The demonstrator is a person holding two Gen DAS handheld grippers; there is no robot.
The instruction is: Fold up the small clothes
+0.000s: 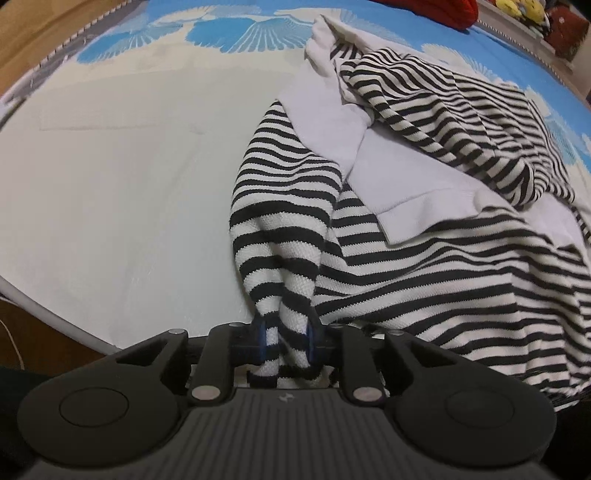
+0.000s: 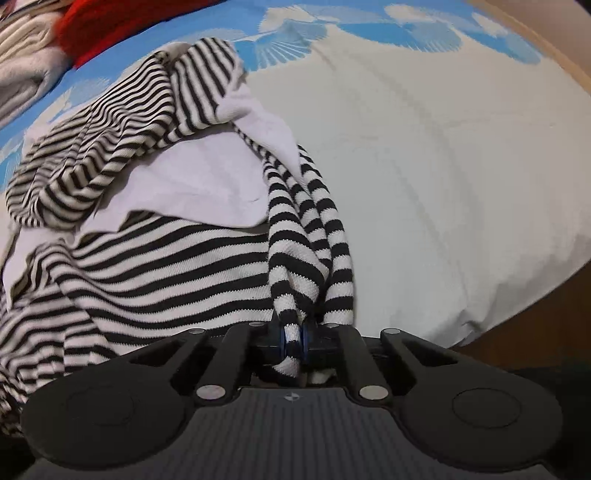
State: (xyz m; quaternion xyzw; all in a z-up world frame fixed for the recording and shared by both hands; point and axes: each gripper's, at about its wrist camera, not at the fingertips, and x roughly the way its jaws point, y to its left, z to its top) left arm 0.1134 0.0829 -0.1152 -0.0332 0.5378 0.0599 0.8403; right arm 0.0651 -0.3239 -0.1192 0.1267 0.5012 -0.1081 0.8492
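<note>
The fingers of the left gripper are closed on a bunched bit of the striped top. The cloth is pinched between the two blue pads and hangs out behind them. The fingers of the right gripper are closed tight on another bunched bit of the same striped top, with a thin roll of cloth squeezed between the pads.

The striped top is spread in a crumpled heap on the bed, between the two grippers. A white piece of clothing is lying on top of it and is partly wrapped in its folds.

Things could go wrong from here. Only small bunches are held, so the cloth could slip out if it is pulled hard. The held bits are twisted like ropes, so a fold could come out crooked. The white piece could be dragged along or flipped off when the top is lifted.

Plenty of bare sheet is seen on the outer side of each gripper, so room is left for spreading the top flat. The near edge of the bed is close to both grippers, and cloth could slide off there. A red cloth is lying at the far end, well apart from the top.
</note>
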